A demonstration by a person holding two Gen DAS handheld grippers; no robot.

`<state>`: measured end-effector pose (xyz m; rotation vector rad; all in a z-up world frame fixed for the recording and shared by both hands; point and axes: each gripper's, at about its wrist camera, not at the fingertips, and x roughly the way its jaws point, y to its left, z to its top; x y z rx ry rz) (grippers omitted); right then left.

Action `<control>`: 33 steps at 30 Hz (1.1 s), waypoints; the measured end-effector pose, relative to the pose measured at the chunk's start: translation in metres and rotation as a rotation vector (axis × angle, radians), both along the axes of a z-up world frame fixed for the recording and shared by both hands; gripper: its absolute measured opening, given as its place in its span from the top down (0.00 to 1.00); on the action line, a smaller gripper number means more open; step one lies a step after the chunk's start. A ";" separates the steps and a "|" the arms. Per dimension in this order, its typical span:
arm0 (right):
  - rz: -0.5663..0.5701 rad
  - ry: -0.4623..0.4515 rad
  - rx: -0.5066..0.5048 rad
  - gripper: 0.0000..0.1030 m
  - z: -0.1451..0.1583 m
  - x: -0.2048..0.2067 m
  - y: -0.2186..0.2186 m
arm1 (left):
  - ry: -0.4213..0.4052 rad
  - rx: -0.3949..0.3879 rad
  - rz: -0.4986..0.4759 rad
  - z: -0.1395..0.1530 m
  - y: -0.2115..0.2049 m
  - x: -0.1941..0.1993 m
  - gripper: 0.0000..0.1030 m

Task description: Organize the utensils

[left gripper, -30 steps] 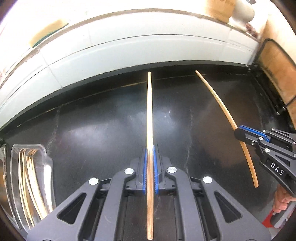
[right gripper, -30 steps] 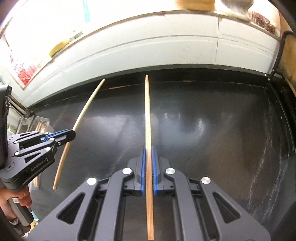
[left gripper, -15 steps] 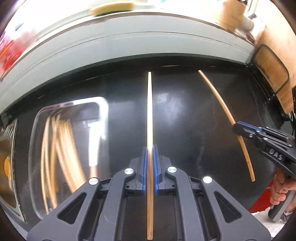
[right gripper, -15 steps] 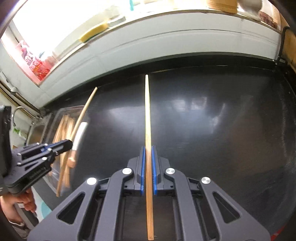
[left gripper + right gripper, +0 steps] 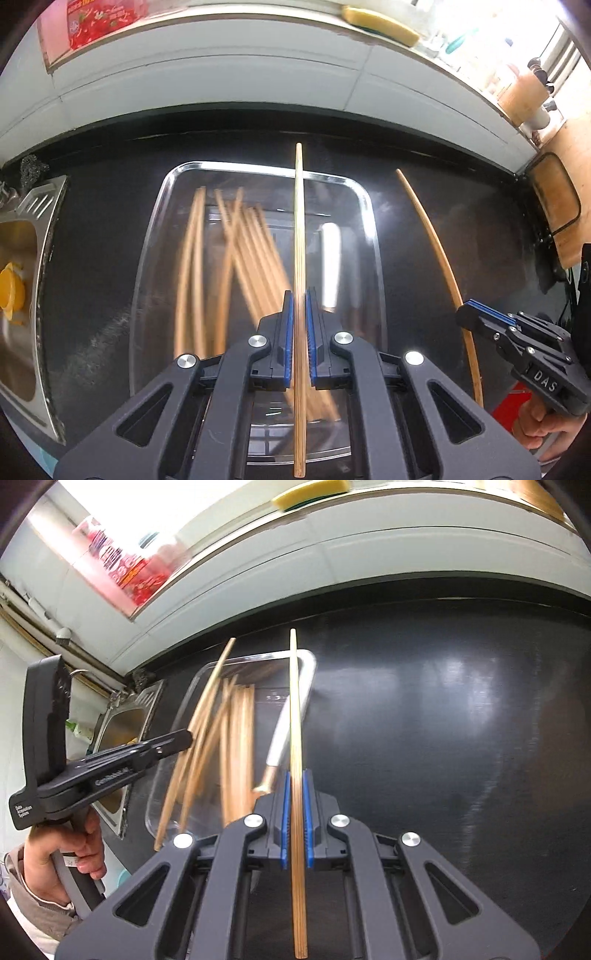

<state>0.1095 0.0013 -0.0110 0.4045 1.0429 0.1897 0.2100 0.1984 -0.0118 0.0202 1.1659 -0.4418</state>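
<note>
Clamping one long bamboo chopstick lengthwise in nearly closed blue-padded jaws, the left gripper holds it over the clear rectangular plastic tray of loose chopsticks by the countertop's sink edge, presumably for release, the right gripper likewise pinching a second chopstick above the tray's right rim.

Left wrist view looking forward and down, close above the clear tray, right wrist view beside it over the black counter, both sharing tray and sink.
</note>
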 end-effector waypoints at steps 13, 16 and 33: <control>-0.014 0.045 -0.005 0.93 -0.013 0.018 0.058 | 0.033 -0.017 -0.029 -0.017 0.051 0.008 0.95; 0.024 0.085 -0.050 0.93 -0.018 0.024 0.072 | 0.047 -0.032 -0.012 -0.020 0.060 0.011 0.94; 0.016 -0.056 -0.517 0.06 -0.009 -0.025 0.027 | -0.056 -0.013 0.054 0.023 0.045 -0.001 0.06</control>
